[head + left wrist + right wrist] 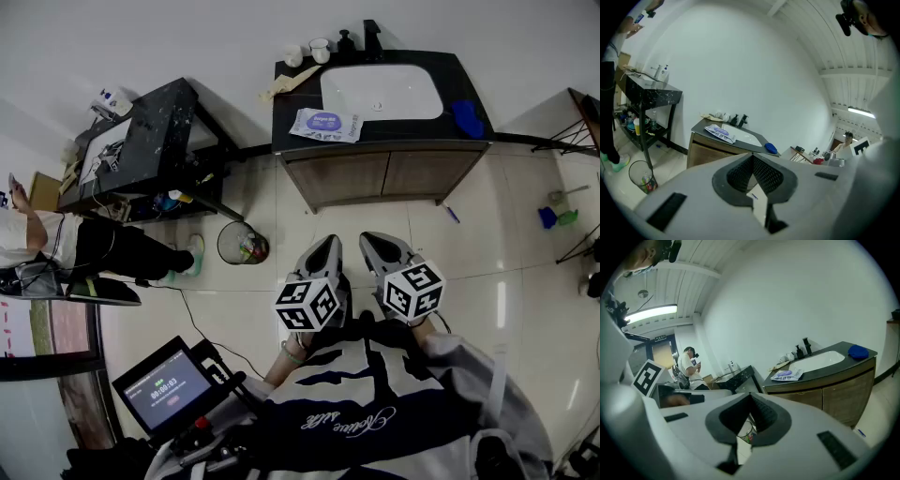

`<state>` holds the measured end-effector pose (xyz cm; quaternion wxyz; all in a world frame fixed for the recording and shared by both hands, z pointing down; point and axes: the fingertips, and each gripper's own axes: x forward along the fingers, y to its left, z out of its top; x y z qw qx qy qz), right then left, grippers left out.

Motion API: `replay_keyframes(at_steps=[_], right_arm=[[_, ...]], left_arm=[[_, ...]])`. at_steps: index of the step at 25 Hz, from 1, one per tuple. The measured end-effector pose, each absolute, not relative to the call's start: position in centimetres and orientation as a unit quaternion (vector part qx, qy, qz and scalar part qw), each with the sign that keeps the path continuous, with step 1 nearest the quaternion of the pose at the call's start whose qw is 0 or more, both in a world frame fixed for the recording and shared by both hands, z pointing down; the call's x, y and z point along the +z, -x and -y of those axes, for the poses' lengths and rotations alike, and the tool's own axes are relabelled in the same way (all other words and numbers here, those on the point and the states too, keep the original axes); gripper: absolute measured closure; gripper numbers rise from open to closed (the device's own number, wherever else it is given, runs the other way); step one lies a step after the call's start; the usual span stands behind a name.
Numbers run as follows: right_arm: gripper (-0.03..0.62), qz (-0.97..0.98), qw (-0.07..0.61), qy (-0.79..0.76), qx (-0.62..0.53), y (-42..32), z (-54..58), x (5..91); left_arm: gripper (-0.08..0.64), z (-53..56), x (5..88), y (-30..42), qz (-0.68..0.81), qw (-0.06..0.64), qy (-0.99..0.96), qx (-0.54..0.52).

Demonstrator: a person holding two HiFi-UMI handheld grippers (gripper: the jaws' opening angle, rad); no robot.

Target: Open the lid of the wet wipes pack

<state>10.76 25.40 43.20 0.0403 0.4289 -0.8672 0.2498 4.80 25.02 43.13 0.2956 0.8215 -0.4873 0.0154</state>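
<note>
Grey-padded jaws of the left gripper [751, 159] stand pressed together with nothing between them. The right gripper [750, 397] is the same, its tips meeting on empty air. Both are held side by side close to the person's chest, above the pale tiled floor [281, 202]. Ahead of them and well apart stands a wooden vanity cabinet [394, 173] with a dark countertop [450, 80]. The white wet wipes pack [325, 124], a purple oval on its top, lies flat on that countertop, just left of the white sink basin [380, 92]. A blue cloth [466, 117] lies at the countertop's right end. A round wire waste bin [242, 244] stands on the floor left of the grippers.
</note>
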Motion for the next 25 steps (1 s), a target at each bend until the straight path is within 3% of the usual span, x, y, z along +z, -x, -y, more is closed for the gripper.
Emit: replay_keyframes(at_steps=[18, 25], right_arm=[[0.594, 0.859, 0.035, -0.455, 0.233, -3.9, -5.7, 44.1], [0.594, 0.841, 0.048, -0.488, 0.229, -3.3, -0.7, 44.2]], left_arm=[[0.561, -3.4, 43.9, 2.6, 0.447, 0.272, -0.851, 0.045], [0.561, 2.2, 45.4, 3.5, 0.415, 0.304, -0.856, 0.051]])
